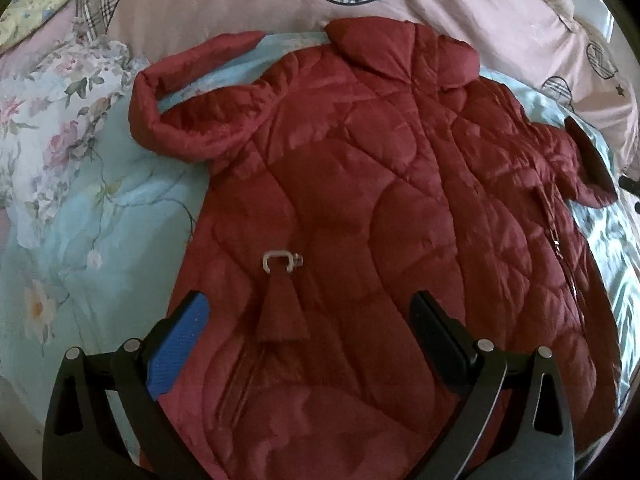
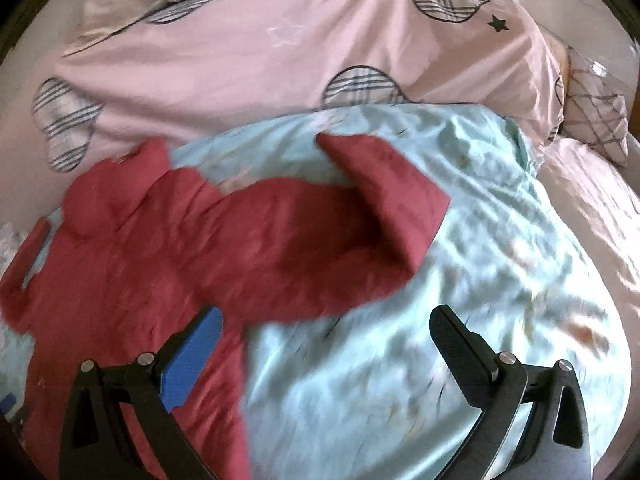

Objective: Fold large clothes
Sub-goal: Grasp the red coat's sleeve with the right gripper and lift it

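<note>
Bedding fills both views: a pale blue flowered quilt (image 1: 100, 184) lies under a pink cover (image 1: 240, 0) printed with plaid hearts, and we see one more floral pillow (image 1: 60, 92) off to the far left of our left tool.

We count one garment, a dark red quilted coat (image 1: 360, 200), spread flat on the blue quilt. Its long axis runs away from our left tool (image 1: 308, 316): the hem is nearest us, under and between the fingers, and the collar (image 1: 384, 44) points toward the pink cover ahead. We count two sleeves. One sleeve (image 1: 168, 112) bends out ahead and to the left, curling back toward the collar; the other sleeve (image 2: 384, 200) reaches out to the right, its cuff end folded up on the blue quilt ahead of our right tool (image 2: 324, 336). A single pale buckle (image 1: 276, 264) on a red tab sits just ahead of the left tool, between its fingers. One zipper (image 1: 556, 236) runs along the coat's right side.

Both tools are spread wide and grip nothing. The left one hovers over the coat's lower part. The right one sits with its blue-padded finger (image 2: 192, 356) over the coat's edge and its black finger (image 2: 460, 344) over bare quilt. The right view is blurred.
</note>
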